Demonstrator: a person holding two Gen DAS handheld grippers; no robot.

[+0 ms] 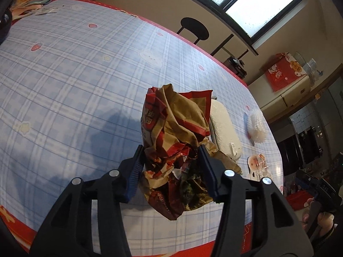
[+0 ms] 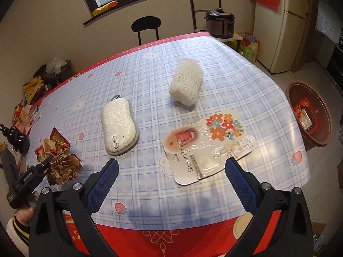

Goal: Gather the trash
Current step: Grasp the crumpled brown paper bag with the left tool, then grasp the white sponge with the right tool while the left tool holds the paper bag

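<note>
My left gripper (image 1: pixel 171 171) is clamped on the crumpled paper wrapper (image 1: pixel 175 132) just above the table (image 1: pixel 64 75), right gripper (image 2: pixel 171 180) fingers apart over the empty blister pack (image 2: pixel 205 145); one piece already in the floor basin (image 2: pixel 308 115), so roughly a third done.

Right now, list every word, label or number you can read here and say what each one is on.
"Brown hook": printed on the blister pack card lying on the table.
Red characters on the crumpled paper wrapper: creased, unreadable.
Small logo on the white sponge: too small to read.
White lettering on the left gripper body: too blurred.
Red poster on the fridge: no legible text.
</note>
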